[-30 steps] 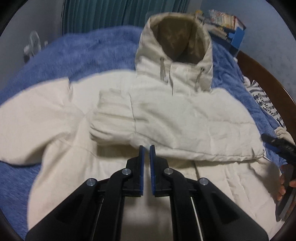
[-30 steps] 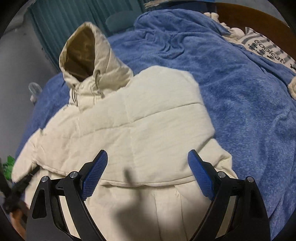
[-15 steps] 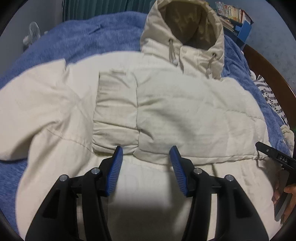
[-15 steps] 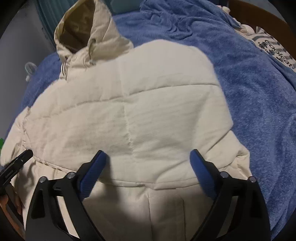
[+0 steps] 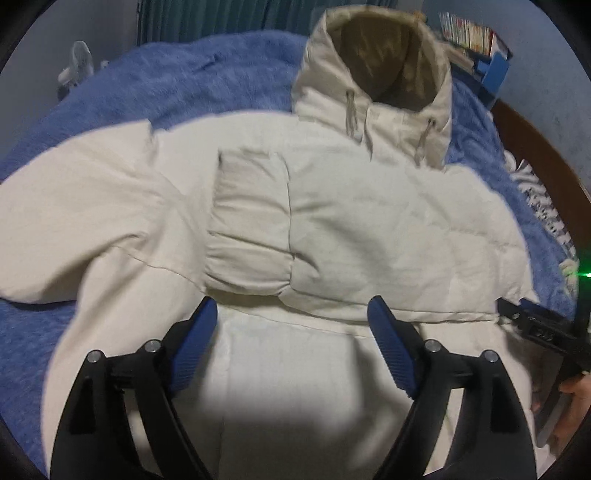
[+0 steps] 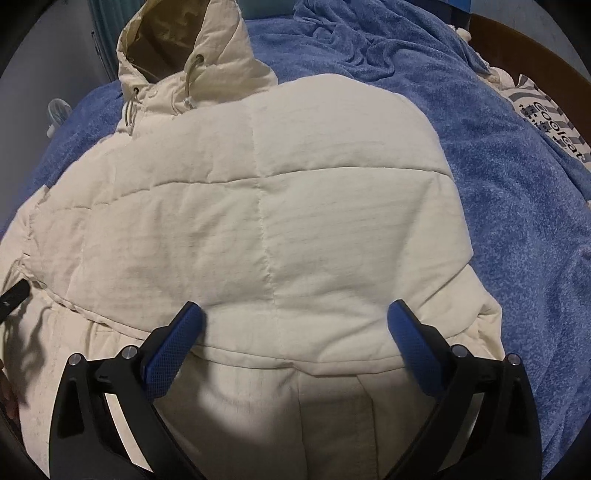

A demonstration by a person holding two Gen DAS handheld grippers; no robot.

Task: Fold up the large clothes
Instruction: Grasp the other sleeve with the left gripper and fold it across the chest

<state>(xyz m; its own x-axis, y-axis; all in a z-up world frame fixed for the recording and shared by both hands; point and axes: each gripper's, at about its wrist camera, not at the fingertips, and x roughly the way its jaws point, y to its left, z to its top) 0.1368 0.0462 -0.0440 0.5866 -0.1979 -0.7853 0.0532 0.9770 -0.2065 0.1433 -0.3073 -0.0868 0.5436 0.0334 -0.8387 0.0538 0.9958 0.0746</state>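
Cream padded jacket [image 5: 369, 229] lies spread on a bed covered with a blue blanket [image 5: 177, 88], its hood [image 5: 380, 74] pointing toward the far end of the bed and standing open so the tan lining shows. Two drawcords hang from the hood's collar. One sleeve [image 5: 251, 225] is folded across the chest, its cuff end lying near the middle of the body; the other sleeve [image 5: 74, 206] spreads out flat toward the left edge of the bed. The left claw [image 5: 291, 347] hovers over the lower part of the jacket with its blue pads wide apart, holding nothing. The right claw [image 6: 295, 343] is likewise spread open and empty, poised above the folded sleeve's lower edge on the jacket's other side; part of its black frame shows at the right border of the left wrist view. A striped cloth with printed lettering [image 6: 550, 110] lies at the right edge of the bed beside the dark wooden bed frame [image 5: 543, 158]. Books [image 5: 469, 33] are stacked beyond the far right corner, and teal curtains [image 5: 221, 18] hang behind the bed.
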